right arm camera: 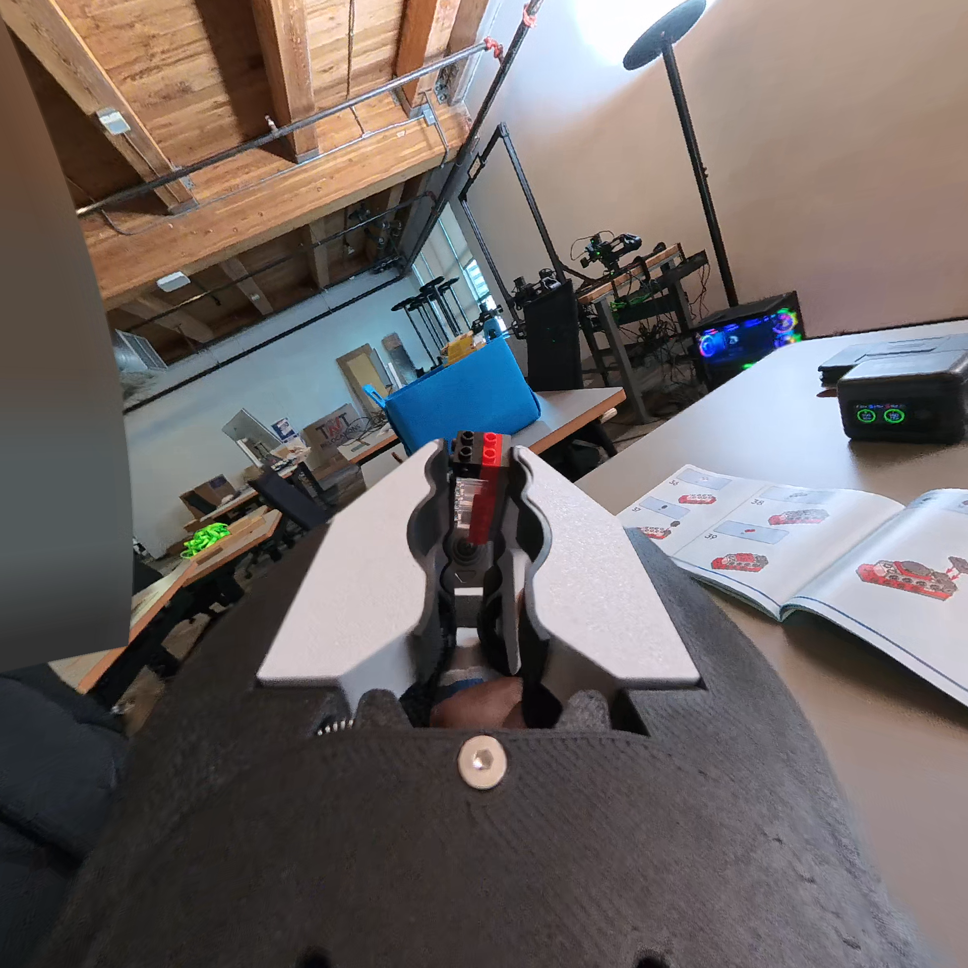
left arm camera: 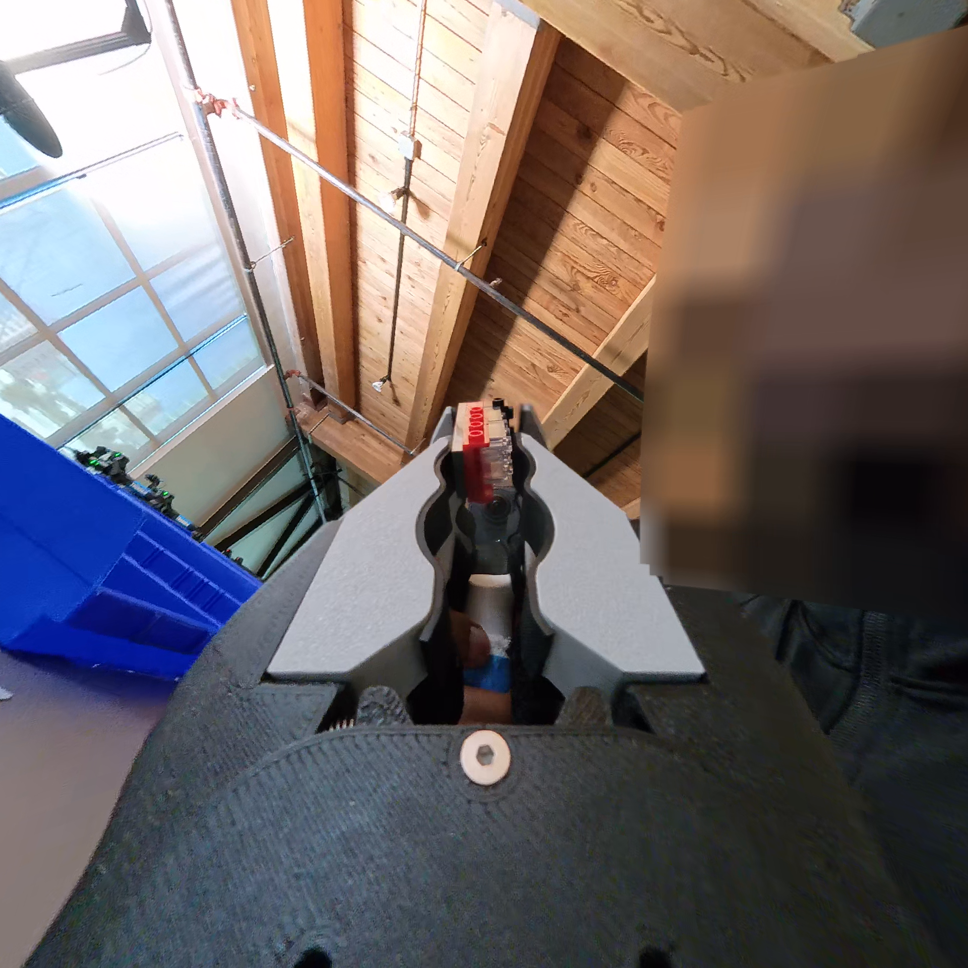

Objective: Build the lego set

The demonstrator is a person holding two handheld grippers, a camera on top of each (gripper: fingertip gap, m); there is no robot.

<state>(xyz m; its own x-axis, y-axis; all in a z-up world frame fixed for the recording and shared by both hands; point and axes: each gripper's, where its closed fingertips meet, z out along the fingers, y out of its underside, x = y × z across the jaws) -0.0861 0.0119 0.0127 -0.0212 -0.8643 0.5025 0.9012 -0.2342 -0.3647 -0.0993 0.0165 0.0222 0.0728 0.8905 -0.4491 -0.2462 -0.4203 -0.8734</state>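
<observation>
L claw (left arm camera: 484,445): I'm clamping the lego piece (left arm camera: 479,453), tilted up.
R claw (right arm camera: 479,461): gripping same piece.
Progress: partway; booklet (right arm camera: 817,555) lying open, near right.

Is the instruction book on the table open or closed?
Open. The instruction booklet lies spread flat on the table, two pages of building steps showing.

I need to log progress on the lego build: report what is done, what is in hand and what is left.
Done: a small red, black and clear lego assembly already exists. In hand: both the left gripper and right gripper are shut on it, raised off the table. Left: unclear; the open instruction booklet pictures a larger red model, so more steps likely remain.
</observation>
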